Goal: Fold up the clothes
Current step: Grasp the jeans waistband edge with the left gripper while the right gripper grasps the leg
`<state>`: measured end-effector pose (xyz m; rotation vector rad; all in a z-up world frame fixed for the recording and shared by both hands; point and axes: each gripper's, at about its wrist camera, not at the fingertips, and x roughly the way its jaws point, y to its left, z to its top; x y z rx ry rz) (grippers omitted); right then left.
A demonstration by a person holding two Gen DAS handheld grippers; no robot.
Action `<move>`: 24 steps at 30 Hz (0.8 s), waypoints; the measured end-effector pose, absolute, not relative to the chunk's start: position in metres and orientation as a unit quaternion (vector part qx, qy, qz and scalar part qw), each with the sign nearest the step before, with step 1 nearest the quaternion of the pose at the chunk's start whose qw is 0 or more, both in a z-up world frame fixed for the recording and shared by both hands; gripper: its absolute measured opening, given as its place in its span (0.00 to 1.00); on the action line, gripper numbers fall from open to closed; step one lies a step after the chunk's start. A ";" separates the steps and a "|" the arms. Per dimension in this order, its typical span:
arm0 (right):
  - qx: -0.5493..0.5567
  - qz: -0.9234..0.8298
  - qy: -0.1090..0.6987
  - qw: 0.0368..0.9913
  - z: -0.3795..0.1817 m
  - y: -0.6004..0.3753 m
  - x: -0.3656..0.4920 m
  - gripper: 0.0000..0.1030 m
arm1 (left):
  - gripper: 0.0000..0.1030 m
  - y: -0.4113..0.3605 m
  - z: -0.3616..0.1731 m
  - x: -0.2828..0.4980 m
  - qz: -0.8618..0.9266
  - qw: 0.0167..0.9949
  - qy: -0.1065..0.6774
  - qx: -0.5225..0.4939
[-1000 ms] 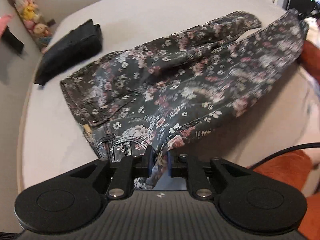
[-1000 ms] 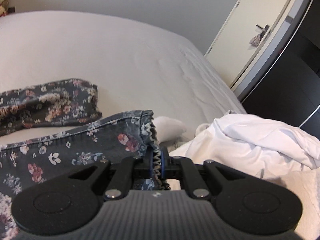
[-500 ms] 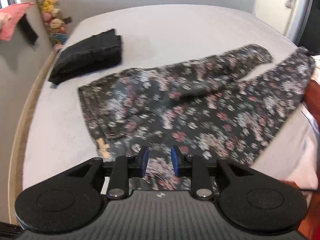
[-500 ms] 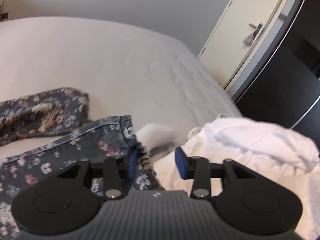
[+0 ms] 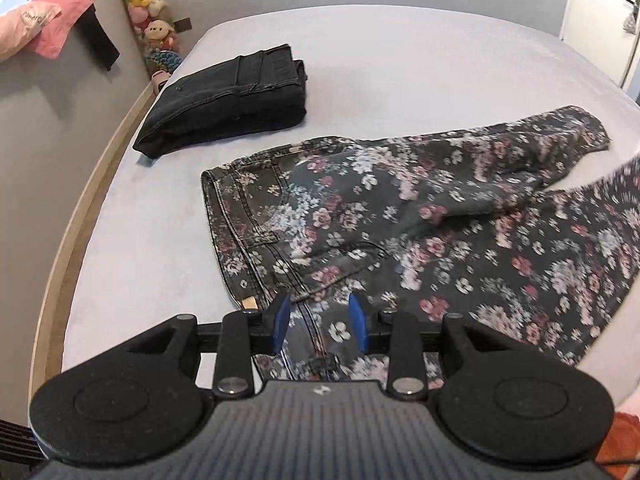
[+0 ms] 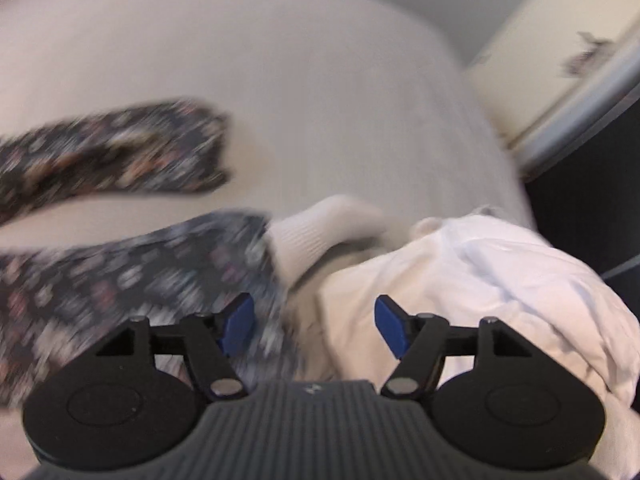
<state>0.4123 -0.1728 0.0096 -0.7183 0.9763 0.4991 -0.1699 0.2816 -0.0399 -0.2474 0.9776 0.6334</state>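
Note:
Dark floral jeans (image 5: 400, 216) lie spread on the bed, waistband at the left, legs running to the right. My left gripper (image 5: 319, 318) hovers over the near waist edge; its jaws are opening and the blue pads stand apart from the cloth seen between them. In the blurred right wrist view the two leg ends of the floral jeans (image 6: 120, 280) lie at the left. My right gripper (image 6: 316, 326) is above the near hem, jaws opening wide, nothing pressed between the pads.
A folded black pair of jeans (image 5: 228, 100) sits at the bed's far left. White clothes (image 6: 500, 280) are heaped at the right bed edge. Plush toys (image 5: 150, 8) and a pink cloth (image 5: 44, 20) hang by the left wall. A door (image 6: 560, 60) stands far right.
Both grippers have let go of the floral jeans and opened. The left one moved toward the waistband; the trousers now lie flat on the bed. The right one rose slightly.

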 end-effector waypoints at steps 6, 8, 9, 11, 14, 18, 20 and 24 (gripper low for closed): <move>-0.339 0.267 0.441 0.787 0.036 -0.166 0.408 0.71 | 0.39 0.304 -0.050 -0.159 0.321 0.827 0.442 -0.131; -0.307 0.274 0.419 0.809 0.048 -0.163 0.407 0.73 | 0.46 0.313 -0.055 -0.153 0.337 0.826 0.432 -0.130; -0.287 0.282 0.413 0.817 0.050 -0.159 0.409 0.73 | 0.48 0.317 -0.057 -0.151 0.345 0.826 0.427 -0.130; -0.255 0.294 0.405 0.828 0.047 -0.151 0.413 0.72 | 0.49 0.329 -0.061 -0.148 0.365 0.822 0.414 -0.141; -0.236 0.308 0.394 0.833 0.029 -0.129 0.421 0.70 | 0.49 0.351 -0.068 -0.142 0.392 0.815 0.399 -0.153; -0.218 0.334 0.389 0.831 -0.007 -0.090 0.436 0.68 | 0.51 0.385 -0.080 -0.133 0.428 0.801 0.386 -0.162; -0.211 0.346 0.392 0.826 -0.026 -0.070 0.447 0.68 | 0.55 0.403 -0.089 -0.129 0.438 0.795 0.380 -0.176; -0.197 0.344 0.395 0.829 -0.062 -0.038 0.482 0.69 | 0.56 0.438 -0.113 -0.123 0.448 0.781 0.371 -0.228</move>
